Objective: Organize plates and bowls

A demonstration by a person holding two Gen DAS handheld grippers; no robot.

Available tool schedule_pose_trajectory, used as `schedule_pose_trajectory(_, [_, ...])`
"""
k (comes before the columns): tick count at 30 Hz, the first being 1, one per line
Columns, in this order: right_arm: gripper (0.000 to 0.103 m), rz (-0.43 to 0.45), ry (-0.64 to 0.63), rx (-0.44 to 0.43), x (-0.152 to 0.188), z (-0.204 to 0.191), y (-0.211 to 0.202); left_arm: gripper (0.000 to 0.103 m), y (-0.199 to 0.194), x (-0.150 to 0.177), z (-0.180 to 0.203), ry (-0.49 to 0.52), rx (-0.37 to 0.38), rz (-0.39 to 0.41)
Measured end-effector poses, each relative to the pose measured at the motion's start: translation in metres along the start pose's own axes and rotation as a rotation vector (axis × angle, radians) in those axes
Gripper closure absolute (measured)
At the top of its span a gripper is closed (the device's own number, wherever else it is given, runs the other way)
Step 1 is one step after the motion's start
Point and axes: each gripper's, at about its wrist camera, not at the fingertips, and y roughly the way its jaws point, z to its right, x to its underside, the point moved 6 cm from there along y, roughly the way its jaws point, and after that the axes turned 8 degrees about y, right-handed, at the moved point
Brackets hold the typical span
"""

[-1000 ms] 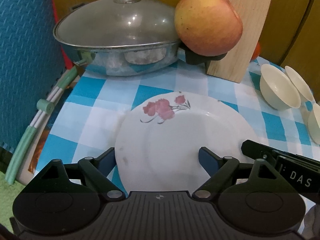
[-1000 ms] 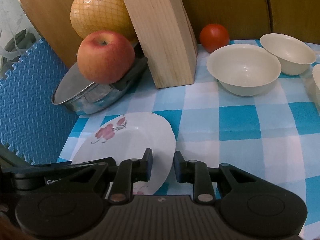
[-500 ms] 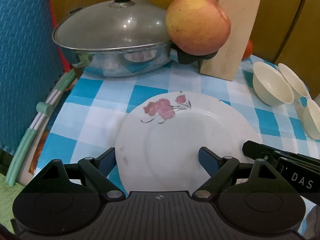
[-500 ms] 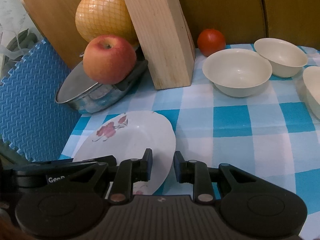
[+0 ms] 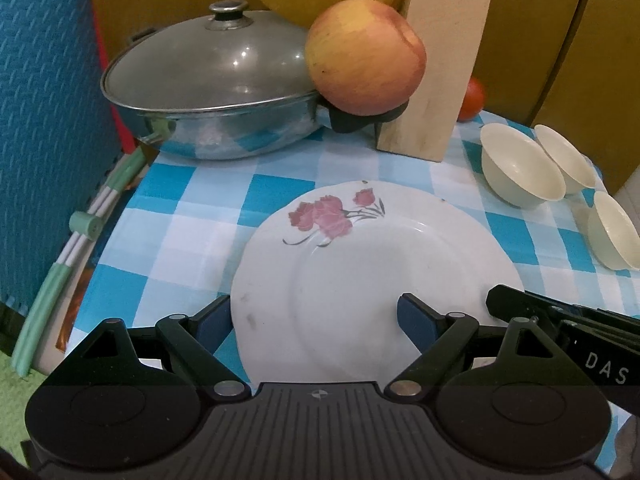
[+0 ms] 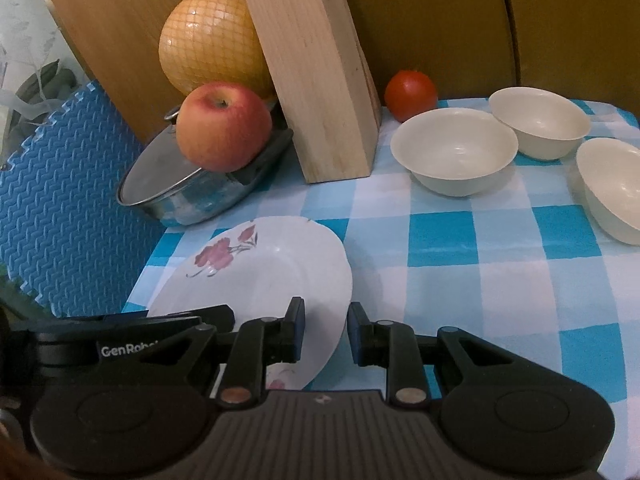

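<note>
A white plate with a red flower print [image 5: 372,272] lies on the blue checked tablecloth, also in the right wrist view [image 6: 264,272]. My left gripper [image 5: 314,318] is open with its near rim between the wide-apart fingers. My right gripper [image 6: 325,332] has its fingers close together astride the plate's right edge; I cannot tell if they clamp it. Three cream bowls stand at the right: one [image 6: 454,150], one behind it [image 6: 540,120], one at the edge [image 6: 612,188].
A lidded steel pan [image 5: 208,92] with an apple [image 5: 366,56] on its handle, a netted pomelo [image 6: 212,40], a wooden knife block [image 6: 320,76] and a tomato [image 6: 410,94] stand at the back. Blue foam mat [image 5: 44,128] lines the left side.
Both grippers have drawn back and risen a little, so more of the table and a third bowl show. The plate and the finger openings look the same.
</note>
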Motion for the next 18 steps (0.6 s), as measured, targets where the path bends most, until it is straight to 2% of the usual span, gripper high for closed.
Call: schedule_pose_trajectory(18, [0.081, 0.014, 0.006, 0.032, 0.015, 0.015, -0.037, 0.012, -0.020, 0.015, 0.026, 0.045, 0.025, 0.011])
